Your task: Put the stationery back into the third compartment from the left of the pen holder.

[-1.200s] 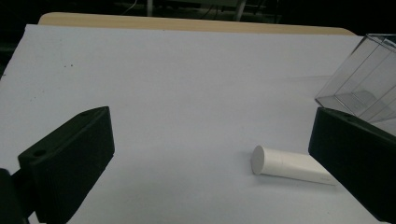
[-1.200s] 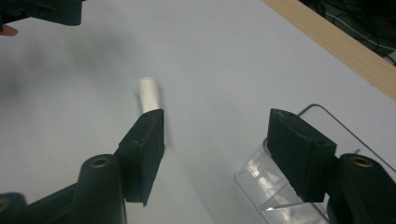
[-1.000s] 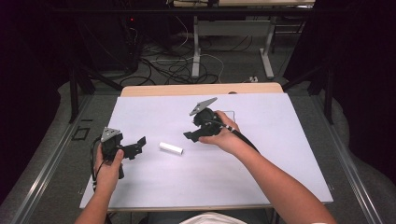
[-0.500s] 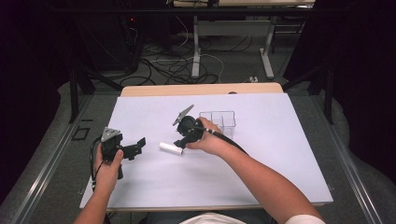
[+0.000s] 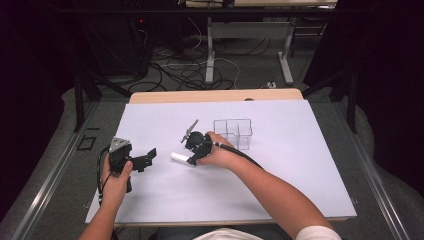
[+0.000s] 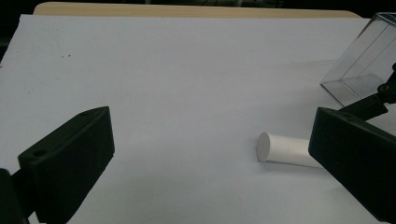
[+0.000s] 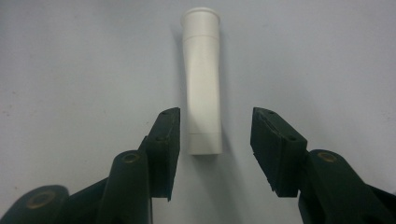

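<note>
One white cylinder (image 7: 202, 88), lying flat on the white table sheet (image 5: 280, 190), near a clear compartment box (image 5: 233, 131). Right gripper (image 7: 212, 135): jaws apart, straddling the cylinder's near end without contact, apparently lined up to clamp it. Left gripper (image 6: 205, 158): jaws wide apart, idle, aimed toward the cylinder.

In the left gripper view, the far end of the tube (image 6: 285, 150) is hidden behind the right-hand jaw, and the clear box (image 6: 362, 70) is cut off by the right edge. In the high view, the near end of the tube (image 5: 178, 157) is covered by the right gripper (image 5: 192, 159), whose jaws are too small to be read there. In the right gripper view, the tube (image 7: 202, 84) is seen whole.
</note>
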A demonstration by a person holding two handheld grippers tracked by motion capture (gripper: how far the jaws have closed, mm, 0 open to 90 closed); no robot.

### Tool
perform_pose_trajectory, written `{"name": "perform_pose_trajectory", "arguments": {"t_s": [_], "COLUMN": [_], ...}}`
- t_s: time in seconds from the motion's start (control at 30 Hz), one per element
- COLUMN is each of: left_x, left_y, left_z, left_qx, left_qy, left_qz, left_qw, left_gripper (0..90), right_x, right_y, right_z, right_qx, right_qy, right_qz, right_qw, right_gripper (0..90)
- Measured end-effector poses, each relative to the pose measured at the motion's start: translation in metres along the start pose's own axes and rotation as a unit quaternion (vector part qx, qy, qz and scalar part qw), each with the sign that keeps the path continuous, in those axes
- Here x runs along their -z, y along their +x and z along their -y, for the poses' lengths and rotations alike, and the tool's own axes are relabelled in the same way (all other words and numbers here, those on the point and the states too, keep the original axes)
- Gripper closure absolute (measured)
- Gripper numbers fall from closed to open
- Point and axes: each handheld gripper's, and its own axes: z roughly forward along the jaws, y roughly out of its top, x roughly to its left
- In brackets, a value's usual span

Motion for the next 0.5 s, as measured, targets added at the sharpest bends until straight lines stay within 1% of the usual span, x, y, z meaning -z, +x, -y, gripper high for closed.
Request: {"name": "perform_pose_trajectory", "arguments": {"t_s": [0.07,0.1,0.17,0.23,0.33,0.37,0.43,0.47,0.5], "left_x": [0.0,0.0,0.0,0.0,0.0,0.0,0.0,-0.001,0.0], "left_y": [0.0,0.0,-0.001,-0.001,-0.001,-0.001,-0.001,-0.001,-0.001], "left_z": [0.0,0.0,0.0,0.0,0.0,0.0,0.0,0.0,0.0], "left_qx": [0.0,0.0,0.0,0.0,0.0,-0.001,-0.002,-0.002,-0.001], "left_qy": [0.001,0.001,0.001,0.001,0.001,0.0,0.0,0.0,0.001], "left_qz": [0.001,0.001,0.001,0.002,0.003,0.002,0.002,0.002,0.002], "left_qw": [1.0,1.0,1.0,1.0,1.0,1.0,1.0,1.0,1.0], "left_gripper": [0.1,0.1,0.1,0.1,0.1,0.1,0.1,0.1,0.1], "right_x": [-0.004,-0.006,-0.01,-0.013,-0.016,-0.017,-0.018,-0.019,-0.019], "right_y": [0.0,0.0,0.0,-0.001,-0.001,-0.001,-0.002,-0.002,-0.001], "right_z": [0.0,0.001,0.001,0.001,0.0,0.001,0.001,0.001,0.001], "right_qx": [-0.005,0.0,-0.005,0.002,-0.002,-0.001,0.001,0.0,-0.004], "right_qy": [0.005,0.011,0.014,0.019,0.024,0.026,0.032,0.033,0.034], "right_qz": [-0.006,-0.002,-0.007,-0.006,-0.012,-0.009,-0.008,-0.012,-0.014], "right_qw": [1.0,0.9999,0.9999,0.9998,0.9996,0.9996,0.9994,0.9994,0.9993], "right_gripper": [52.8,52.8,53.2,53.7,55.8,56.5,59.8,61.2,62.4]}}
